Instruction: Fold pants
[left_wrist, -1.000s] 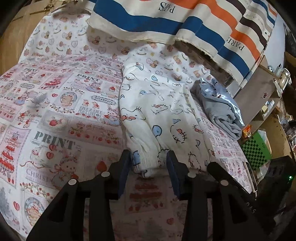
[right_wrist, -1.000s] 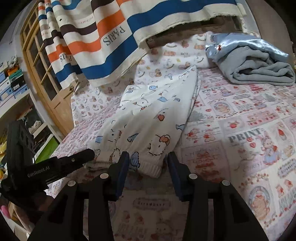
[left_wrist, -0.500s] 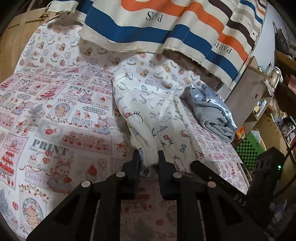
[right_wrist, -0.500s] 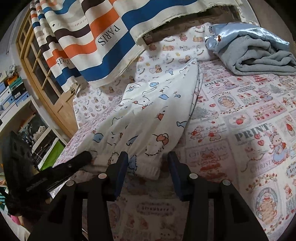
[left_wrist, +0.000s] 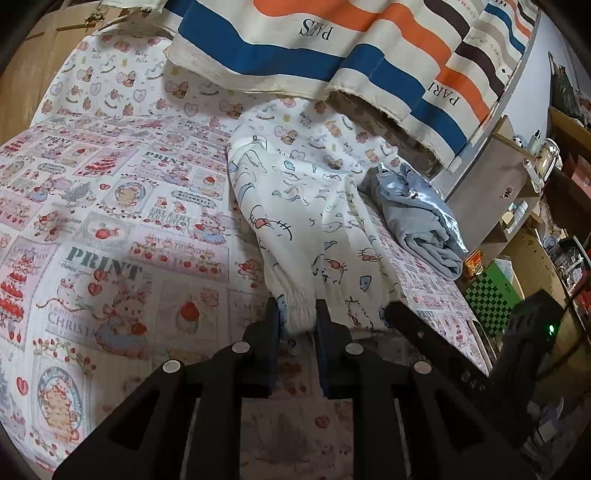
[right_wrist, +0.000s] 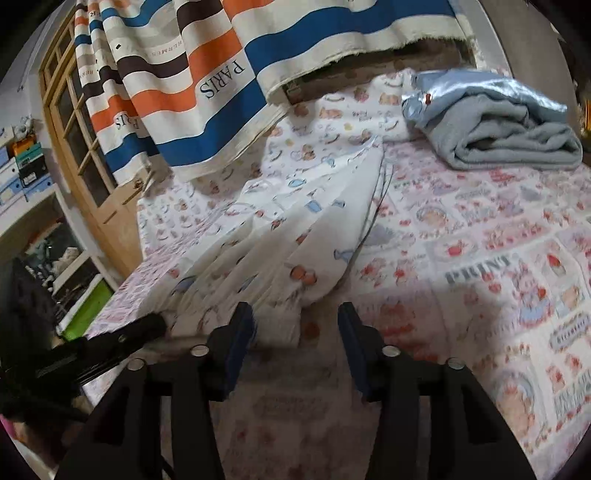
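White pants (left_wrist: 303, 206) with a cartoon print lie lengthwise on the bed, legs towards me. My left gripper (left_wrist: 297, 325) is shut on one ribbed cuff (left_wrist: 295, 314), and the cloth rises from it in taut folds. In the right wrist view the pants (right_wrist: 295, 240) run away from me. My right gripper (right_wrist: 295, 332) has its jaws opening. The other cuff (right_wrist: 277, 325) sits between them near the left finger, not pinched. Each gripper shows at the edge of the other's view: the right gripper (left_wrist: 424, 332) and the left gripper (right_wrist: 122, 336).
A folded grey-blue garment (left_wrist: 417, 221) (right_wrist: 498, 129) lies beyond the pants on the printed bed cover (left_wrist: 110, 240). A striped cloth (left_wrist: 332, 48) hangs over the far end. Shelves and a green checkered box (left_wrist: 491, 291) stand beside the bed, near a wooden door (right_wrist: 74, 147).
My left gripper has shut on the cuff, and the pants have drawn into taut folds. The right gripper has stayed around the other cuff.
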